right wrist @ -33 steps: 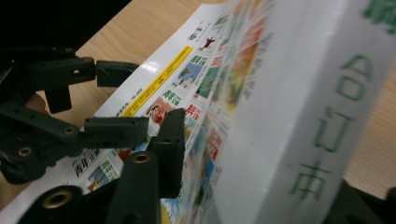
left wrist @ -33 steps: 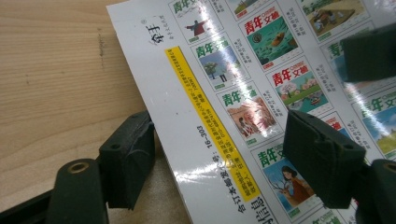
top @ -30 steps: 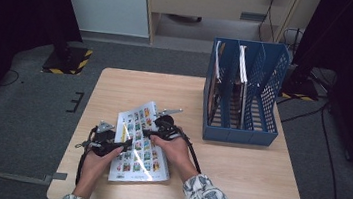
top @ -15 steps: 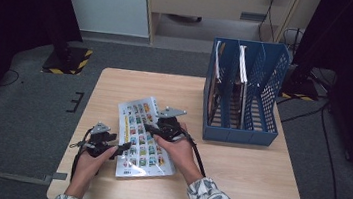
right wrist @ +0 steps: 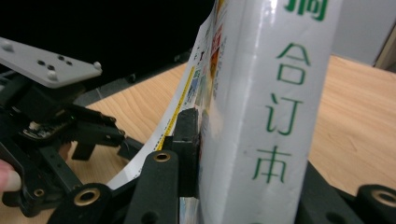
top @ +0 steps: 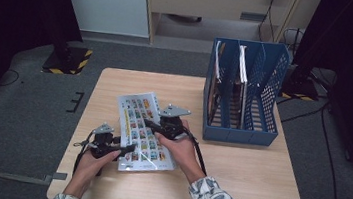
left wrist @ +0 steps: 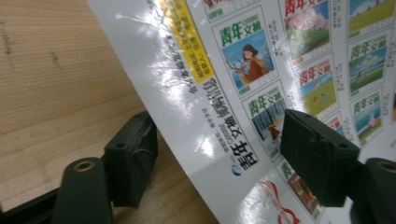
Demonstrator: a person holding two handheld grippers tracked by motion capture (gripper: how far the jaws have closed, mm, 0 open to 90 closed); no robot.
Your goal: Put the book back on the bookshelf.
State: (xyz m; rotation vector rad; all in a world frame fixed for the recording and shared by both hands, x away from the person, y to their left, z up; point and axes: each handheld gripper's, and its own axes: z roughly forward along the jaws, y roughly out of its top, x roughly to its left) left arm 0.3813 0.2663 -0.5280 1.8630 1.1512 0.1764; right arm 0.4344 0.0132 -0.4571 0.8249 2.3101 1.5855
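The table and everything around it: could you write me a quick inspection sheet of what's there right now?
Surface: light wooden table, bare apart from the items below.
Job's things: thick magazine with a cover of small pictures, its spine side lifted off the wood.
Clutter: blue file rack at the right, books standing in it.
Grippers: right gripper shut on the magazine at its spine; left gripper at the opposite edge, jaws apart on either side of it, one pad over the cover.
Cables: black leads trail from both grippers; more lie on the floor at the right.
Surroundings: grey floor, pale cabinet behind, yellow-black striped base at the left.
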